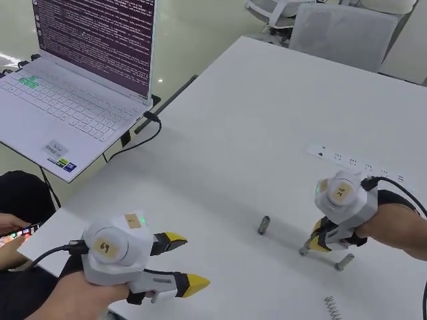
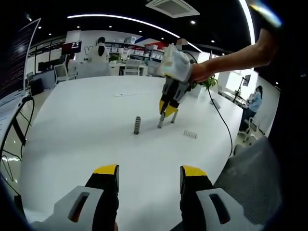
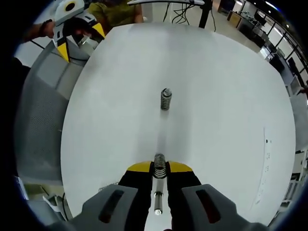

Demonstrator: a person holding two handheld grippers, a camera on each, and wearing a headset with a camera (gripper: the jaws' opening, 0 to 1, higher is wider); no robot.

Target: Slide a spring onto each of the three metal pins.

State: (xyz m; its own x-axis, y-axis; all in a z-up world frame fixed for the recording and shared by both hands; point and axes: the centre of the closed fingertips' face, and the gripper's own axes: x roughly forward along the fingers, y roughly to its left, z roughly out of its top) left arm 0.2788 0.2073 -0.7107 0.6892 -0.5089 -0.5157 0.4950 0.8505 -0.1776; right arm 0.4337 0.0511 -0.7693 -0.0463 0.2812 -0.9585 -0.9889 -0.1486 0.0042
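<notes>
Yellow-tipped right gripper (image 3: pixel 160 167) pinches a spring (image 3: pixel 160 171) on its pin (image 3: pixel 158 200); left gripper (image 1: pixel 189 261), labelled 69, stands spread.

A white surface (image 1: pixel 253 133) runs from near to far. At its far left an open white laptop (image 1: pixel 67 100) stands on a separate stand, its screen full of text. A black cable (image 1: pixel 148 127) is plugged into the laptop's right side. A white power strip (image 1: pixel 357 160) lies flat on the right. A grey chair (image 1: pixel 343 33) stands beyond the far edge. A lit phone (image 1: pixel 17 233) shows at the near left.
</notes>
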